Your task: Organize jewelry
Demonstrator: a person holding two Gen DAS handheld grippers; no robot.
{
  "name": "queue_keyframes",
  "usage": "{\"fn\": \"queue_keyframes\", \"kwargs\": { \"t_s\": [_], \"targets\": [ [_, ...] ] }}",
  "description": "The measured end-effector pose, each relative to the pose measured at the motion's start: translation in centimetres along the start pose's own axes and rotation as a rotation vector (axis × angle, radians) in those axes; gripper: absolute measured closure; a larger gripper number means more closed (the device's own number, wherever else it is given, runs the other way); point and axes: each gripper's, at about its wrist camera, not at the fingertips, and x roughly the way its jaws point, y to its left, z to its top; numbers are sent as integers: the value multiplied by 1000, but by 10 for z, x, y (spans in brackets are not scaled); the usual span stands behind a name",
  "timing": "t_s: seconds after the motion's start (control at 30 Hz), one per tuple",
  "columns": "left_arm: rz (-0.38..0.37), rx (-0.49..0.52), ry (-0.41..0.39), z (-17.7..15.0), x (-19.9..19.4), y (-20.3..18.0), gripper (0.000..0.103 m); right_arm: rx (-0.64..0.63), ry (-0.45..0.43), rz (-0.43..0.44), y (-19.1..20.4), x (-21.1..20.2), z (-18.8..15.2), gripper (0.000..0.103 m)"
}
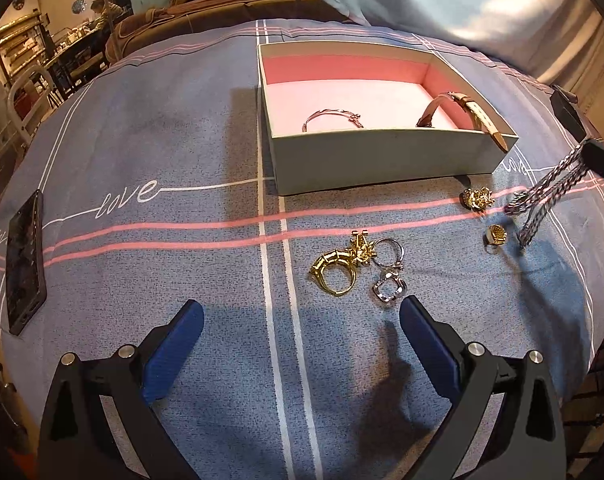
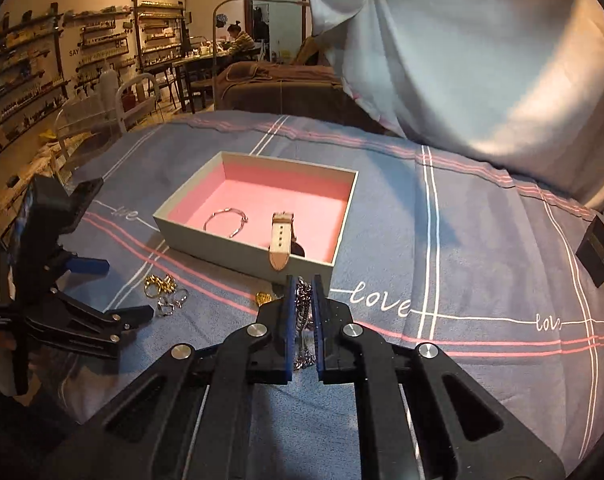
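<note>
Blue-grey striped bedspread (image 1: 162, 152) carries an open grey cardboard box with pink lining (image 2: 238, 246), already holding a slim bangle (image 2: 226, 218) and a tan-strapped watch (image 2: 281, 236). Right hand-held gripper (image 2: 305, 312) pinches a dangling silver chain (image 1: 542, 200) just short of the box; its trailing end could snag the rim. Left hand-held gripper (image 1: 302, 320) hangs spread near the gold ring (image 1: 336, 274).

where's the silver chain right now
The silver chain is clamped in the right gripper, dangling at the left wrist view's right edge, beside the box's near corner.
</note>
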Motion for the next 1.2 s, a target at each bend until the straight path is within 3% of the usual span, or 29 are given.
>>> {"fn": "queue_keyframes", "kwargs": {
  "t_s": [0.23, 0.53, 0.67, 0.73, 0.8, 0.9, 1.03, 1.13, 1.2],
  "targets": [
    [-7, 19, -13, -3, -6, -4, 6, 2, -130, -21, -6, -45, 30, 95],
    [-1, 31, -21, -4, -10, -14, 8, 18, -80, 17, -7, -30, 24, 95],
    [-79, -3, -23, -1, -13, -23, 25, 20, -64, 34, -1, -24, 17, 95],
    [-119, 2, -9, -1, -9, -31, 26, 19, -59, 41, 1, -23, 16, 95],
    [-108, 13, 3, 0, 1, -37, 26, 19, -58, 47, 3, -23, 14, 95],
    [-73, 27, -12, 2, 9, -41, 41, 14, -50, 48, 5, -21, 12, 95],
    [-84, 1, -23, 6, 7, -31, 83, 11, -36, 65, 9, -17, 9, 95],
    [-108, -29, -28, 5, 2, -21, 95, 1, -29, 76, 15, -13, 9, 95],
    [-120, -41, -41, 5, -4, -17, 96, -10, -28, 83, 19, -12, 10, 95]
  ]
}}
